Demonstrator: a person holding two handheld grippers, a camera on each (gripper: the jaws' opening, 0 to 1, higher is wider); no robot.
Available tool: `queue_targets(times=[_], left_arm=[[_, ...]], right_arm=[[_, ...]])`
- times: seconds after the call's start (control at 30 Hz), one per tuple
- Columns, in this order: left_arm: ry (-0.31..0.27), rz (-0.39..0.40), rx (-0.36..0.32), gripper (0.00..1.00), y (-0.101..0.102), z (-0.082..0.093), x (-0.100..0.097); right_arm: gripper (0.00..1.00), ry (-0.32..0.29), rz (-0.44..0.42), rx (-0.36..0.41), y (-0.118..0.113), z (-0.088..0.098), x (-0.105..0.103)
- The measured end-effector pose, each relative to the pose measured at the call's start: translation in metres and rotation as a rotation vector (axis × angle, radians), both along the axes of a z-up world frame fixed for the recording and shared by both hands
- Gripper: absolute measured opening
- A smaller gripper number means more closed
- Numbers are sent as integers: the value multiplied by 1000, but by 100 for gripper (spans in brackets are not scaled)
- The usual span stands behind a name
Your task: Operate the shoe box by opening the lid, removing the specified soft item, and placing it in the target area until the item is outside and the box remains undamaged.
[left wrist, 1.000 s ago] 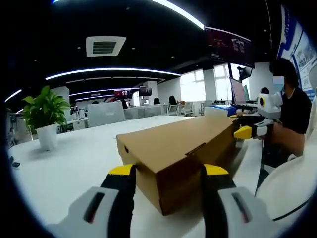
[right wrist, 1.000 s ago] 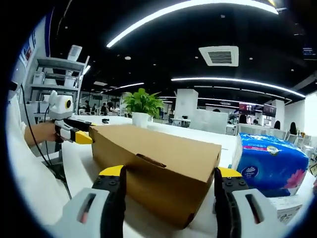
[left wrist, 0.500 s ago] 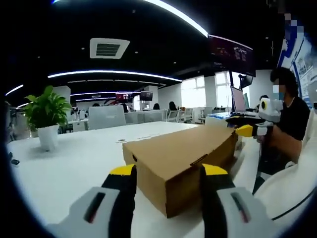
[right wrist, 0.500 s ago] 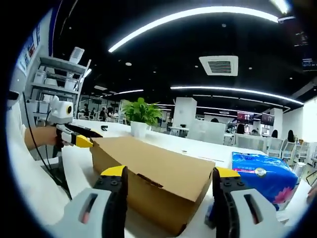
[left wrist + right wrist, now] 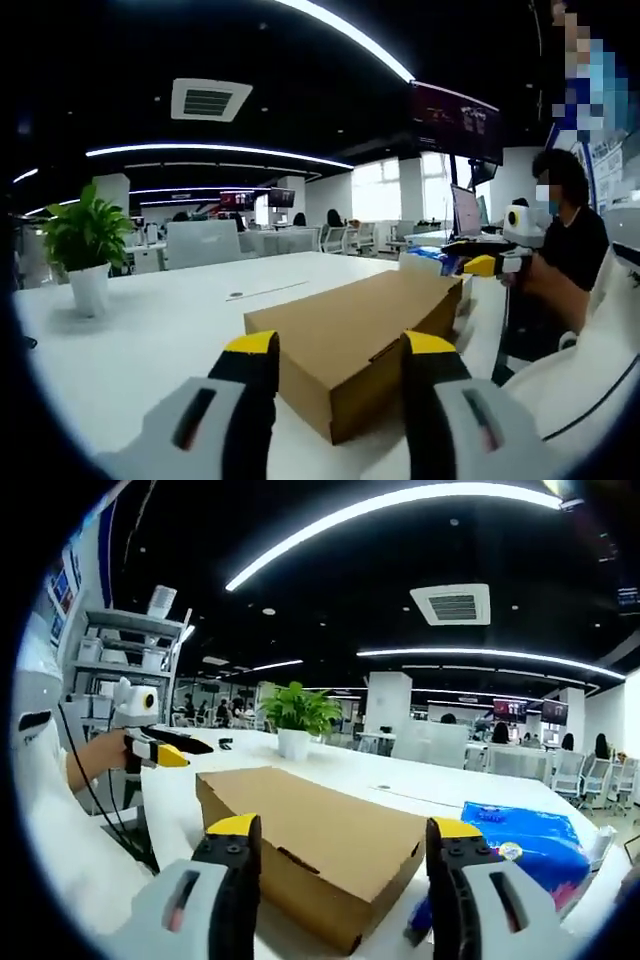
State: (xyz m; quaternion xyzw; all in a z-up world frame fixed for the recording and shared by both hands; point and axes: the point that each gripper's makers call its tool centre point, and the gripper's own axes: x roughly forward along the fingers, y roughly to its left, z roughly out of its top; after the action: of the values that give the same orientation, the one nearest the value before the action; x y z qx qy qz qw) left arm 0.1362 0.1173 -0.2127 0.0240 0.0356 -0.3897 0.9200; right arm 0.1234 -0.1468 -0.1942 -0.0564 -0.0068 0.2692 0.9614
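Both grippers are pulling back and up from the shoe box (image 5: 355, 340) versus a second ago: the box is looking smaller and lower in each view now, and more of the white table (image 5: 150, 320) is showing around it.

Left gripper (image 5: 340, 350): jaws are standing spread wide, gripping nothing, yellow tips framing the near corner of the box at 6 o'clock in the left gripper view. No contact visible; the tips are hovering just short of the cardboard.

Right gripper (image 5: 345, 832): same story, jaws released and apart, framing the opposite end of the box in the right gripper view, clamping nothing. It is also appearing at 3 o'clock in the left gripper view, held above the far end of the box.

Box lid is sitting closed and flat; tuck slot on the front edge is showing, cardboard looking intact. The soft item is not visible, so can't tell anything about it.

Blue tissue pack (image 5: 525, 845) is lying on the table just beside the box at 4 o'clock in the right gripper view, lower in frame than before. Potted plant (image 5: 85, 245) is standing at 9 o'clock in the left gripper view, well apart from the box.
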Motion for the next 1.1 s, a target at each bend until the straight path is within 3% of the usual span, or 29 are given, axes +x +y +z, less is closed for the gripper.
queue_targets(times=[0.07, 0.2, 0.3, 0.37, 0.43, 0.53, 0.63, 0.73, 0.83, 0.93, 1.03, 1.1], left_arm=[[1, 5, 14, 57, 2, 1, 0], [-37, 18, -15, 49, 9, 14, -1], [-57, 26, 41, 43, 15, 17, -1], [-43, 35, 76, 47, 19, 15, -1], [-40, 30, 69, 50, 22, 17, -4], [-32, 20, 43, 50, 24, 19, -8], [-36, 53, -55, 53, 30, 31, -8], [50, 23, -157, 67, 29, 37, -14], [102, -8, -203, 66, 31, 35, -23], [74, 16, -127, 63, 39, 27, -23], [35, 92, -31, 54, 54, 16, -14], [33, 103, -25, 58, 57, 16, -11]], right_arm=[[59, -1, 18, 34, -2, 8, -3], [60, -37, 71, 60, -3, 26, -11], [60, -42, 139, 179, -7, 46, -22], [59, -60, 114, 153, -18, 52, -23], [60, -84, 73, 104, -26, 55, -23], [66, -85, 62, 98, -30, 57, -24], [70, -109, 68, 99, -29, 61, -27], [76, -161, 72, 49, -23, 63, -30], [72, -174, 47, 34, -24, 63, -28], [68, -183, 14, -6, -28, 59, -24], [65, -221, -11, -21, -29, 55, -18], [64, -200, -2, -11, -26, 52, -15]])
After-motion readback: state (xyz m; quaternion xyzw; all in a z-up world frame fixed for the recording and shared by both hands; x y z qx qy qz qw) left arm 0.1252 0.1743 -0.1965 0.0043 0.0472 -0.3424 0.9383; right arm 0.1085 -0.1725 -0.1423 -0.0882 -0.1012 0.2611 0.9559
